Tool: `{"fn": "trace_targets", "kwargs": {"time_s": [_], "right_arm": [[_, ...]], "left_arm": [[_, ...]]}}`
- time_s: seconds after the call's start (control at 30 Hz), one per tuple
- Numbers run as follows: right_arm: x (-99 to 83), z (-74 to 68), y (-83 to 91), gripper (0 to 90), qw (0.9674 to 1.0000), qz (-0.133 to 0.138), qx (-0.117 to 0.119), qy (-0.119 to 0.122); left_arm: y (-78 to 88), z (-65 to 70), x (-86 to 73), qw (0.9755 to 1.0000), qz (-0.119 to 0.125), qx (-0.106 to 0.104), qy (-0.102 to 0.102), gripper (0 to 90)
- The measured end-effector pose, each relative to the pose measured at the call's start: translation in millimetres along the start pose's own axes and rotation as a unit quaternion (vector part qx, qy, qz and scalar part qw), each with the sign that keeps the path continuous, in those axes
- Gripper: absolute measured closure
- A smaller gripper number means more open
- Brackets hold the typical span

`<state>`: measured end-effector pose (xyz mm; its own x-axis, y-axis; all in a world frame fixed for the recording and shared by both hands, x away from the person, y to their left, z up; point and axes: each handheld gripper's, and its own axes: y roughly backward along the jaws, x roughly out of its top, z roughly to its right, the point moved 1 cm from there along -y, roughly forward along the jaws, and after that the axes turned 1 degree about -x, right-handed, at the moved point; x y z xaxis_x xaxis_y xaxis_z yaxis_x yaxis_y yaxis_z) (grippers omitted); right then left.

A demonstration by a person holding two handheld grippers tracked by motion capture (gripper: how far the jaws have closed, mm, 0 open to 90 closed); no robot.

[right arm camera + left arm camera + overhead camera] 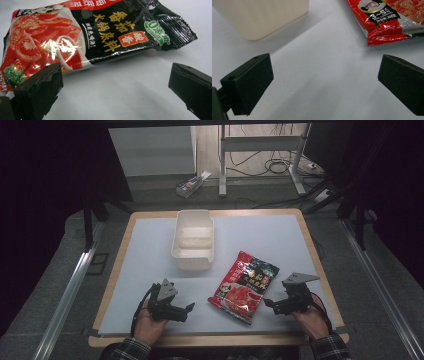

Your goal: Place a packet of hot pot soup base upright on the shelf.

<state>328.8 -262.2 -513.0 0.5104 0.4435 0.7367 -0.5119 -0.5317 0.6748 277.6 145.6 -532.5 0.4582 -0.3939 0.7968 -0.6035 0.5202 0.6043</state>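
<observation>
The red sauce packet [244,287] lies flat on the counter [145,250] between both grippers, just in front of the white tub [193,240]. The left gripper [186,309] and right gripper [270,304] hold their jaws released and empty. It looks like the approach step; next, probably the right jaws must slide around the packet's edge.

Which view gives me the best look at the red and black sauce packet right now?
The right gripper view: the sauce packet lies close ahead of the open jaws, print readable. The high view shows the whole packet flat on the table between both grippers, but small. The left gripper view catches just one red corner.
</observation>
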Motion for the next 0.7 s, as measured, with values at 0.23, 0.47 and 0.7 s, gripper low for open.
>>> {"fn": "trace_targets", "kwargs": {"time_s": [0.23, 0.47, 0.7], "right_arm": [[-2.6, 7.8, 1.6, 0.2, 0.9999, 0.008, 0.003, -0.009], [-3.1, 7.5, -1.4, 0.5, 1.0, -0.001, 0.007, -0.003], [-3.1, 6.3, -1.8, 1.2, 0.9999, -0.006, 0.008, -0.002]], "left_arm": [[-1.1, 0.6, 2.6, 0.9999, -0.009, 0.008, -0.002, 0.8], [0.7, 1.4, 6.1, 0.9999, -0.005, -0.008, 0.004, 1.6], [2.5, 6.5, 10.0, 0.9999, -0.006, -0.005, -0.012, 8.1]]}}
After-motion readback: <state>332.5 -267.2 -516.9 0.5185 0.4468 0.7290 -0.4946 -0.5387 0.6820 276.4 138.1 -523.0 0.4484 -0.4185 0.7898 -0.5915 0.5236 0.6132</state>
